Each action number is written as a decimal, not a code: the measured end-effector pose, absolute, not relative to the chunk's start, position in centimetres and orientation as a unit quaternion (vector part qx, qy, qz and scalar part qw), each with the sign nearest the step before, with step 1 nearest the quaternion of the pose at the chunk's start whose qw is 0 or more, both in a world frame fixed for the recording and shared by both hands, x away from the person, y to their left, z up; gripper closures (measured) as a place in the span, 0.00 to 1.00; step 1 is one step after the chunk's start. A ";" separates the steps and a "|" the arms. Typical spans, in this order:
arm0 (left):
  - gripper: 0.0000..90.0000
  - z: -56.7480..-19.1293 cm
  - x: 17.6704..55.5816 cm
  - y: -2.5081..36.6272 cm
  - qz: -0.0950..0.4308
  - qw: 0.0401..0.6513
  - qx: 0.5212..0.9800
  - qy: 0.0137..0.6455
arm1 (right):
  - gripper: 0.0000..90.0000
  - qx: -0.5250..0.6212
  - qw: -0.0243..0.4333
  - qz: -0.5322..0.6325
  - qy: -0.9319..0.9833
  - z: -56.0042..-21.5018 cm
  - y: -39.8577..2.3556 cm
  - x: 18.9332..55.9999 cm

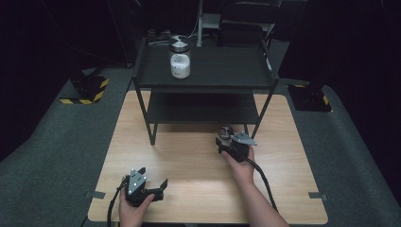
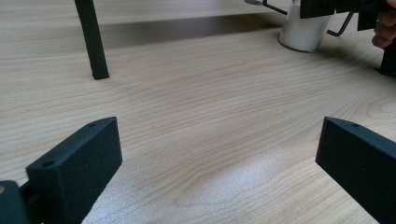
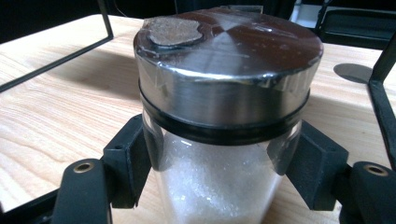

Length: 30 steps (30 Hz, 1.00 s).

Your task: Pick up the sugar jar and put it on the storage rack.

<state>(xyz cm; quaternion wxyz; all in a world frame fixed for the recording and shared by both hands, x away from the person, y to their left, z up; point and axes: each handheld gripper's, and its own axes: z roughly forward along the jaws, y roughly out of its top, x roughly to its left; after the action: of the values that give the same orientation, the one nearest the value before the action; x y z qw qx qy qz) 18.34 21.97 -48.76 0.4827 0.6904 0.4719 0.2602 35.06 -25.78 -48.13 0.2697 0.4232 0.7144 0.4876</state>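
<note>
Nearest to me, at the lower left of the high view, the left gripper [image 1: 163,183] is resting low over the wooden table [image 1: 189,198], its jaws standing wide apart with nothing between them; in its own view they are framing bare wood grain.

A little farther in, right of centre in the high view, the right gripper [image 1: 226,142] is clamping a glass jar [image 1: 224,133] that is standing on the table just in front of the shelf's right front leg. In the right gripper view the two black jaws are pressing on either side of the glass body just under the metal lid [image 3: 229,65], and white grains are showing inside the jar [image 3: 219,186].

Farther back, toward the top centre, the black shelf unit [image 1: 236,78] is carrying a second jar [image 1: 180,56] of the same kind on its top deck.

As I read it, the grasp is done and the lift is not: the jar is looking planted on the table. Carrying it off, perhaps up beside its twin, seems to be what is remaining.
</note>
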 end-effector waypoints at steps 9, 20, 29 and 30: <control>0.01 -48.7 18.4 21.9 0.261 0.480 0.692 0.472 | 0.34 0.413 0.273 0.498 0.712 -47.6 -26.9 33.2; 0.01 -48.7 18.3 21.7 0.264 0.477 0.693 0.470 | 0.34 0.402 0.280 0.520 0.700 -47.0 -29.0 29.8; 0.01 -48.5 18.4 21.5 0.264 0.472 0.697 0.472 | 0.34 0.393 0.285 0.531 0.695 -46.3 -30.2 27.5; 0.01 -48.5 18.4 21.5 0.264 0.471 0.697 0.472 | 0.34 0.393 0.284 0.532 0.694 -46.3 -30.3 27.3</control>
<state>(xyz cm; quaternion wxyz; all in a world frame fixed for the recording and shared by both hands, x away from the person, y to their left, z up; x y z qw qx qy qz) 18.39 21.51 -48.48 0.4710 0.6972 0.4718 0.2637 27.28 -30.33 -46.28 0.2845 0.3934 0.6937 0.5321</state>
